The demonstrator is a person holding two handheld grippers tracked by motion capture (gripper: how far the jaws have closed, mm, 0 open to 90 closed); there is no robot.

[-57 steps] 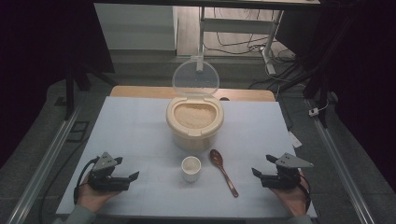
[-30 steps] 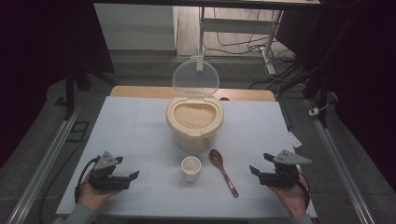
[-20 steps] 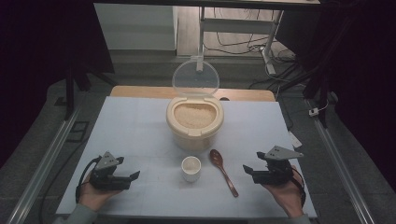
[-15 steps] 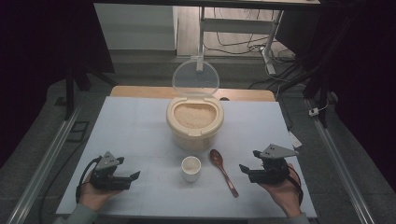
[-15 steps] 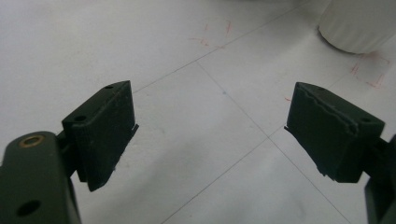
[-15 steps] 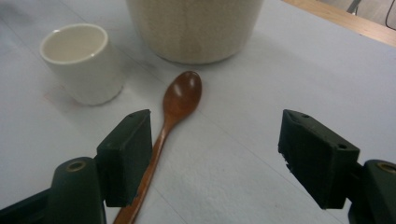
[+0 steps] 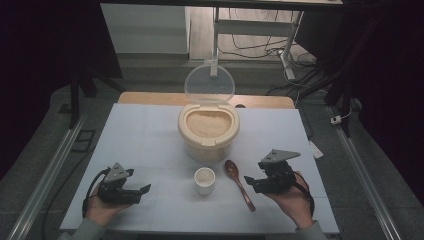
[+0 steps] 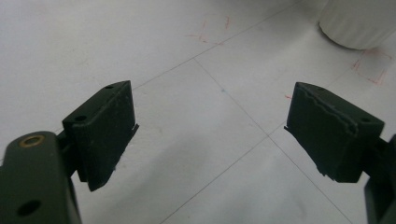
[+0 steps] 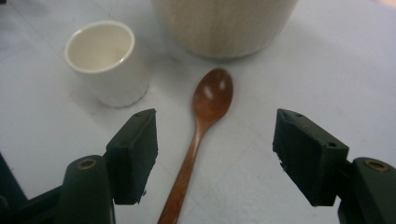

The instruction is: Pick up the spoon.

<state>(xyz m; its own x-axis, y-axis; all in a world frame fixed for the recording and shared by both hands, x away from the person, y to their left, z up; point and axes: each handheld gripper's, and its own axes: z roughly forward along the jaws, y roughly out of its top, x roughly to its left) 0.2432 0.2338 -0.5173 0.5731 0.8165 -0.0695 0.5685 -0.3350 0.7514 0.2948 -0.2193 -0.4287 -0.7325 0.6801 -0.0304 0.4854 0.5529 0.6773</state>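
Note:
A brown wooden spoon (image 7: 240, 188) lies on the white table between a small white cup (image 7: 205, 179) and my right gripper (image 7: 253, 184). The right gripper hovers just right of the spoon, open; its jaws have just been closing a little. In the right gripper view the spoon (image 9: 201, 133) runs up through the gap of the right gripper (image 9: 215, 123), and neither pad touches it. The cup (image 9: 105, 60) stands at upper left there. My left gripper (image 7: 144, 189) rests at the table's front left, open and holding nothing; the left gripper (image 8: 210, 109) looks over bare table.
A cream tub of rice (image 7: 209, 131) stands mid-table behind the cup, its clear lid (image 7: 209, 84) tipped up at the back. The tub's wall (image 9: 224, 23) is just beyond the spoon's bowl. A white rounded base (image 8: 357, 23) sits far ahead of the left jaws.
My right gripper has moved left toward the spoon and risen a little off the table. The left gripper has stayed put.

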